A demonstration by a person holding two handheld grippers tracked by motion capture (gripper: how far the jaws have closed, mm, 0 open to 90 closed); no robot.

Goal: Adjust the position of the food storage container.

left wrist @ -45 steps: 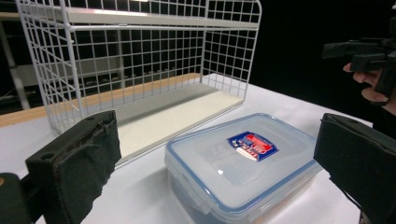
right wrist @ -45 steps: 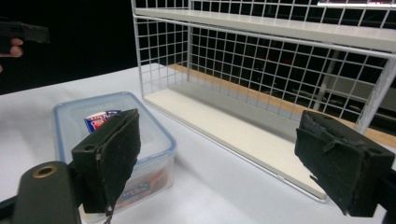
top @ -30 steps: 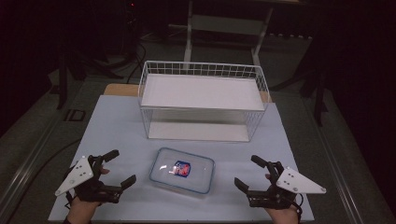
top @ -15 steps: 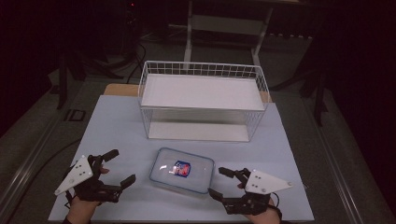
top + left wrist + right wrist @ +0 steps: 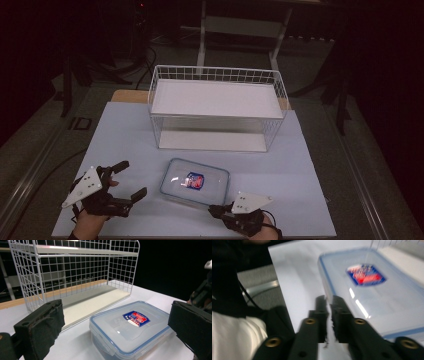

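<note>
At the near edge of the table (image 5: pixel 125 135), the left gripper (image 5: pixel 131 181) sits with its jaws spread wide and nothing between them. In the left gripper view the two black padded jaws stand far apart at the frame's sides, and the box (image 5: pixel 130 326) lies beyond the gap, not touched by either pad.

The right gripper (image 5: pixel 214 210) is low at the near edge too, just by the box's near right corner. In the right gripper view (image 5: pixel 328 307) its jaws are pressed almost together, with only a thin slit between them, and they grip nothing. Their tips point at the box's (image 5: pixel 372 287) near rim, close to it; whether they touch it cannot be told, as that view is blurred.

The box (image 5: pixel 196 181) is a clear, flat, lidded container with a blue-edged lid and a red and blue label (image 5: pixel 193 180) on top. It lies on the table between the two grippers, slightly nearer the right one, with its lid on.

Behind the box stands a white wire rack (image 5: pixel 217 107), apart from it. The rack has a white shelf on top and a white board at its base. Past the table the room is dark, with a pale frame (image 5: pixel 240 25) dimly seen.
</note>
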